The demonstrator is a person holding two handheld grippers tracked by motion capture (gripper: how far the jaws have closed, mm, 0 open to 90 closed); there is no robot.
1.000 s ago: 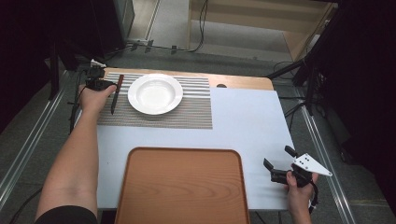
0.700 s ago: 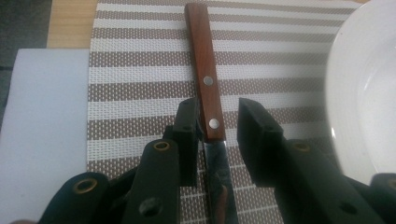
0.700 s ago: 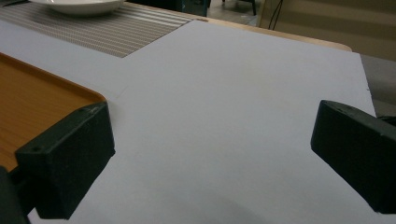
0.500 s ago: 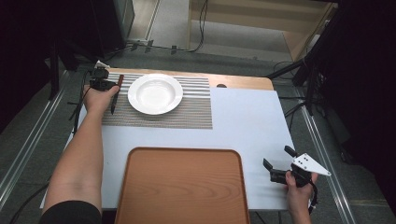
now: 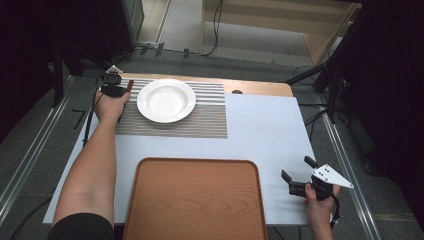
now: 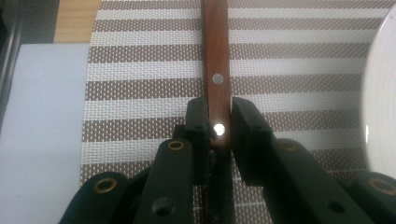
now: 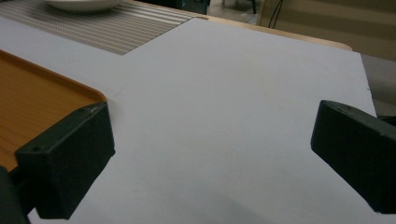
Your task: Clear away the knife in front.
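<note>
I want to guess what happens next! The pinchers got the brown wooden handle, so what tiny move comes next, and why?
Probably a small lift straight up. The left gripper has just been closing, and its jaws now press both sides of the wooden handle, which lies flat on the striped placemat beside the white plate.

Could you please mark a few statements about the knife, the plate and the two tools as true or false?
1. The left tool has its jaws around the wooden knife handle. True; its jaws have just been closing.
2. The white plate sits on the orange tray. False; it sits on the striped placemat.
3. The right tool holds a spoon. False; its jaws are open and empty.
4. The knife lies left of the plate in the high view. True.
</note>
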